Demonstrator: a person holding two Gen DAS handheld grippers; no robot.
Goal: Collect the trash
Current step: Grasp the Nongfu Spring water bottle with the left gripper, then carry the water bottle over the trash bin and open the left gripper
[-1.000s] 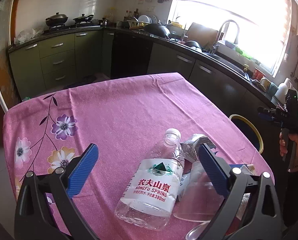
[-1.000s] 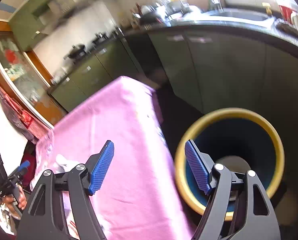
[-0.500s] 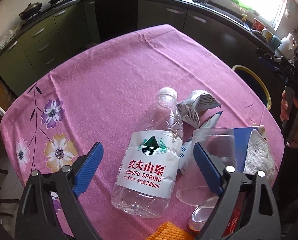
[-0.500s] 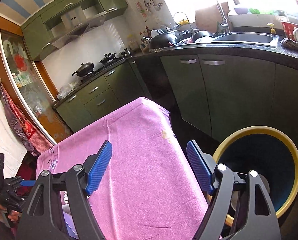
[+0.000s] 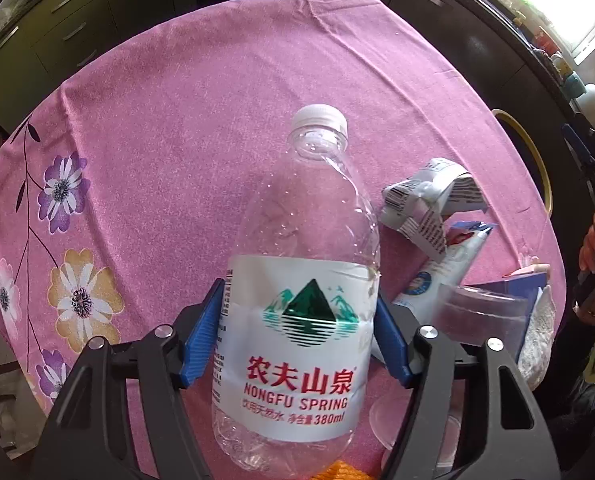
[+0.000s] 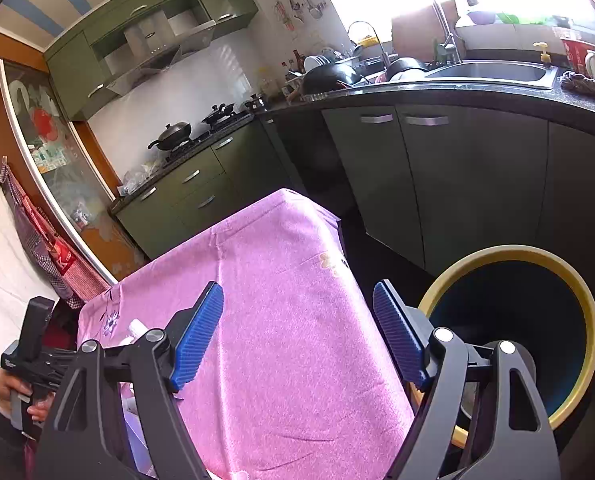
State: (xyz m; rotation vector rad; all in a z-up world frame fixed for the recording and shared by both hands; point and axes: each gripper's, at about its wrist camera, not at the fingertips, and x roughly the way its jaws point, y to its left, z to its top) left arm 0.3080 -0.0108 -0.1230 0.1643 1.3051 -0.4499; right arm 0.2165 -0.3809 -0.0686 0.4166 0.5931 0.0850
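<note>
1 bottle (image 5: 297, 280) lies on its side on the desk (image 5: 201, 92), white cap away from the camera, clear and empty, white label with a green mountain and red characters. The left gripper (image 5: 297, 332) points steeply down over it. Its 2 blue fingers (image 5: 201, 340) have just been closing and now sit against the label on both sides, grasping the bottle at mid-body.

Beside the bottle, to its right: 1 crumpled white wrapper (image 5: 429, 204) with printed text, 1 flattened white-and-blue packet (image 5: 445, 264), 1 clear cup (image 5: 477, 312) on its side, 1 blue carton (image 5: 533, 284) and a white tissue (image 5: 541, 332) at the desk edge. A scrap of orange (image 5: 341, 472) shows at the bottom edge; I cannot tell what it is. The cup and packet crowd the right-hand finger closely.

The desk wears a pink cloth with 5 or so printed flowers (image 5: 81, 300) down its left side.

1 bin (image 6: 529, 320), yellow rim, dark blue inside, stands on the floor off the desk's far side. The right gripper (image 6: 297, 340) hangs above the desk edge near it, fingers released and apart, nothing between them.

Green cabinets (image 6: 193, 196), 2 pans on the stove (image 6: 173, 132) and 1 sink (image 6: 493, 72) line the walls.
</note>
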